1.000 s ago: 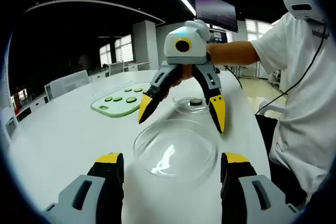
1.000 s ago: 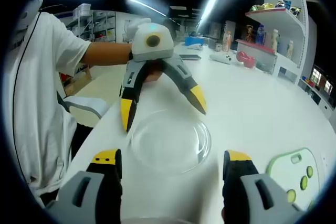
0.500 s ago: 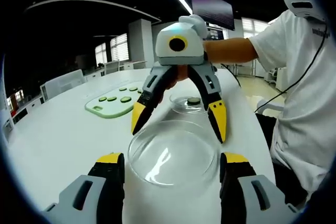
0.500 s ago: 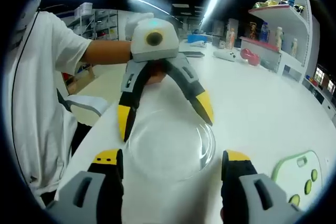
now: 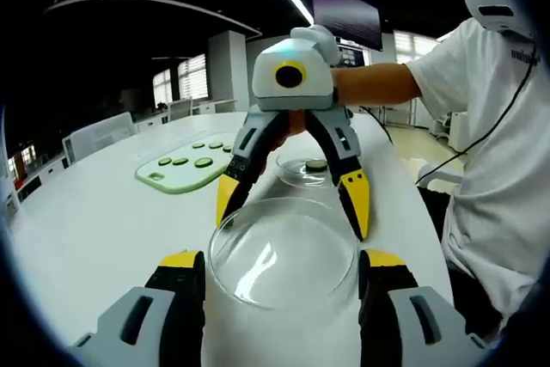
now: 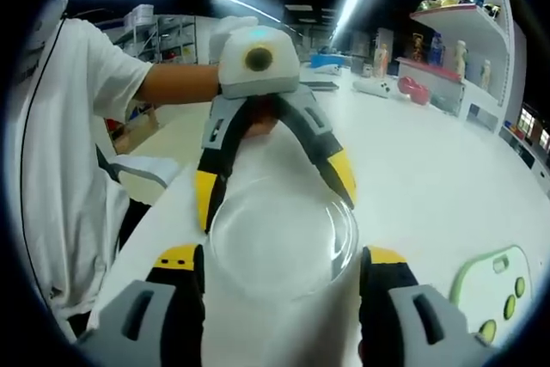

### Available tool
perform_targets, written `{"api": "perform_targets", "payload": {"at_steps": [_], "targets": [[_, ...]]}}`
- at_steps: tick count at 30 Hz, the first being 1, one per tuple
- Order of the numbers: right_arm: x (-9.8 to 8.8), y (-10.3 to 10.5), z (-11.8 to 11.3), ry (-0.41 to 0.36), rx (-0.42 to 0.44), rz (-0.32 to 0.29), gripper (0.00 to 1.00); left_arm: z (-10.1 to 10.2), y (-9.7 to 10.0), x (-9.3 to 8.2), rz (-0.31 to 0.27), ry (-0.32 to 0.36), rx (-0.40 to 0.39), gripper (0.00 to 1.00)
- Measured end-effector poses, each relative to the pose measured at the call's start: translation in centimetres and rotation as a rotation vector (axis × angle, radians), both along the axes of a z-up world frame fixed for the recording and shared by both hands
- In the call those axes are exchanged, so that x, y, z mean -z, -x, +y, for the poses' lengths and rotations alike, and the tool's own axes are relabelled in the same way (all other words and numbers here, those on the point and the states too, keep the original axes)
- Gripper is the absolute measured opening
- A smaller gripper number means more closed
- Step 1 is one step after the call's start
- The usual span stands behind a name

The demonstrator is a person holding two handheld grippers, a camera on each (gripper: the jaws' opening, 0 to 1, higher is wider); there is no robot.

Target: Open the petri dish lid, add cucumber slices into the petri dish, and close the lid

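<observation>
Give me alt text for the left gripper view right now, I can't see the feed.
A clear petri dish lid sits on the white table between the left tongs, with the right tongs spread open just behind it. Beyond lie a petri dish holding one cucumber slice and a green board of slices.

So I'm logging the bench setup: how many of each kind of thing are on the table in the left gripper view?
Glass dish pieces: 2, the near lid and the far dish
Green boards: 1
Cucumber slices: 7, six on the board and one in the far dish
Total: 10
</observation>
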State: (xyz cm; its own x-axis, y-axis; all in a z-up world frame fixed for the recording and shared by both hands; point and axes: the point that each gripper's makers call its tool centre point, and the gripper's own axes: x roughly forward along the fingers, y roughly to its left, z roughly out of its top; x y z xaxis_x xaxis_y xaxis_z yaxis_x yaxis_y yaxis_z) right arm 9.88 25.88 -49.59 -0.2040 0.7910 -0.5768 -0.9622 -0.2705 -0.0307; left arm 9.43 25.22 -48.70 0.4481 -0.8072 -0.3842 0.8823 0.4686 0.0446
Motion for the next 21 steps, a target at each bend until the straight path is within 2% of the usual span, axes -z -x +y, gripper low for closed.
{"api": "perform_targets", "payload": {"at_steps": [6,21], "targets": [[0.01,0.03,0.07,0.001,-0.008,0.001,0.67,-0.12,-0.03,0.03,0.005,0.003,0.013,0.69],[0.03,0.01,0.19,0.002,-0.010,-0.013,0.65,-0.05,-0.13,0.02,0.001,0.008,0.006,0.68]]}}
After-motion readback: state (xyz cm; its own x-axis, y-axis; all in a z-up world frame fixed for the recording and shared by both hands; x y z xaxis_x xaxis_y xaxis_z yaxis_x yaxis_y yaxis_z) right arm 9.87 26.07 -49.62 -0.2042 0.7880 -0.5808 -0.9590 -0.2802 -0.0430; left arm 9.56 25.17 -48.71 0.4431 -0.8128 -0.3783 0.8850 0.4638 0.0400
